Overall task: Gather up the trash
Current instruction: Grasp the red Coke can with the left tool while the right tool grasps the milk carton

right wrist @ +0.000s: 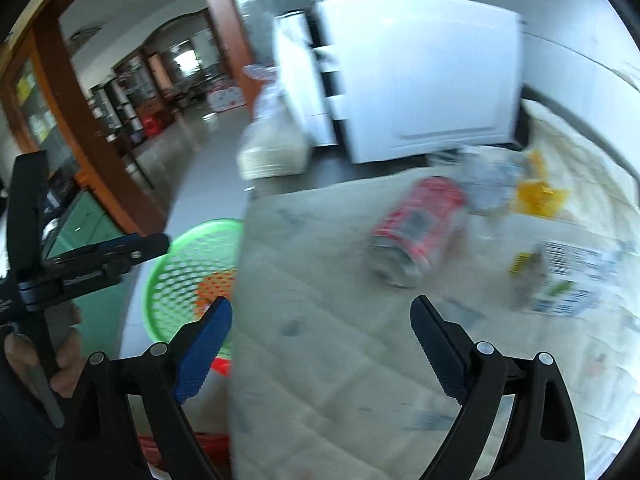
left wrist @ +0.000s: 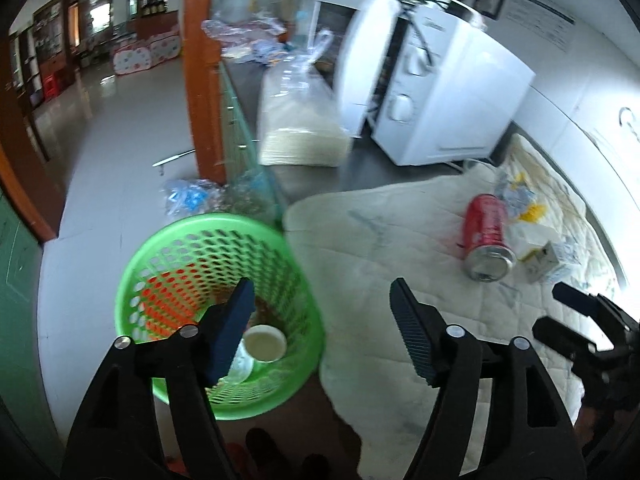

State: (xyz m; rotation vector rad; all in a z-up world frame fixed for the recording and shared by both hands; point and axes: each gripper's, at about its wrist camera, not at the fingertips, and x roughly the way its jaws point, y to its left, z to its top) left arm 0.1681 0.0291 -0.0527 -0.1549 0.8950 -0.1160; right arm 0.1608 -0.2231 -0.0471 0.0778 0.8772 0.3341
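Left wrist view: left tool spread wide, nothing between its fingers, hanging over the edge where the green basket meets the cloth-covered counter. Basket sits at 7–8 o'clock on the floor, with a white cup already at its bottom. Red can lies on its side at 2 o'clock on the cloth, open end toward the camera. Just beside it at 3 o'clock: a small carton and crumpled wrappers. Right tool visible at 4 o'clock, fingers apart.

Right wrist view: blurred. Right tool wide, empty, pointed at the can at 1 o'clock. Printed carton at 3 o'clock, yellow wrapper at 2 o'clock. Basket at 9 o'clock below the counter edge; left tool above it.

Handling guess: can looks empty, so light, thin-walled, smooth, apt to roll. Take it across mid-body, fingers square to its long axis, gentle squeeze or it dents and squirts out. Carton: light, crushable, grip flat faces. Wrappers: limp, pinch a bunched fold.
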